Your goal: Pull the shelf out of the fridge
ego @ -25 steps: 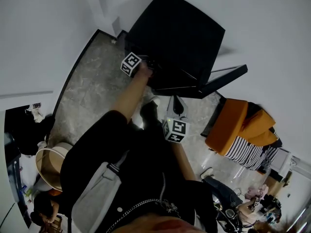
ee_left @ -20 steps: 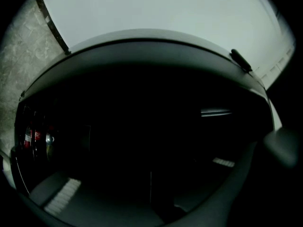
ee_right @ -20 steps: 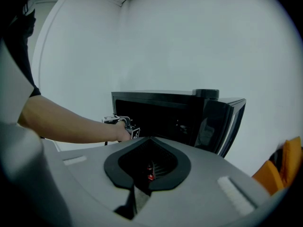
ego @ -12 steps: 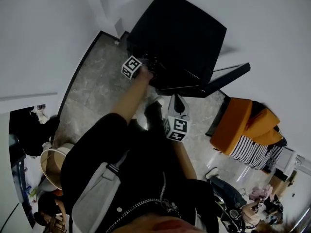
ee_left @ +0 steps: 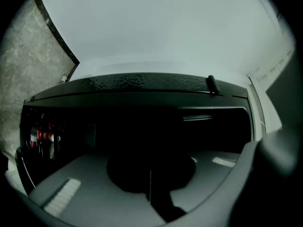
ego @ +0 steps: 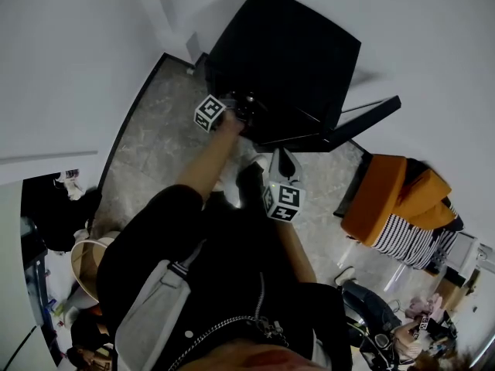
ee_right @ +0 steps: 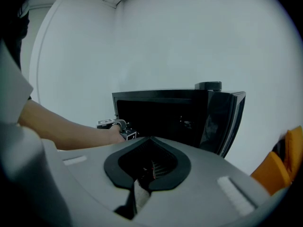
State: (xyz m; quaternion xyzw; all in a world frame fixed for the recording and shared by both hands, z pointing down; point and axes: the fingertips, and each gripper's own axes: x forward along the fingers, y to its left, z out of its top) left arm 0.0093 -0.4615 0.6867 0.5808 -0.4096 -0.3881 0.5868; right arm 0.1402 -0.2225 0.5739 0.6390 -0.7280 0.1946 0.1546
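The black fridge stands against the white wall, its door swung open to the right. My left gripper reaches to the left front edge of the opening. In the left gripper view its jaws are drawn together to a thin seam in front of the dark inside. The tips are lost in the dark, so I cannot tell whether they hold the shelf. The right gripper view shows that gripper at the fridge's left side. My right gripper hangs back from the fridge, shut and empty.
Red cans show at the left inside the fridge. An orange cushion on striped cloth lies right of the door. A round basket sits at the left. Grey marble floor lies before the fridge.
The head view has shifted a little. Both grippers stay where they were, the left one at the fridge's opening.
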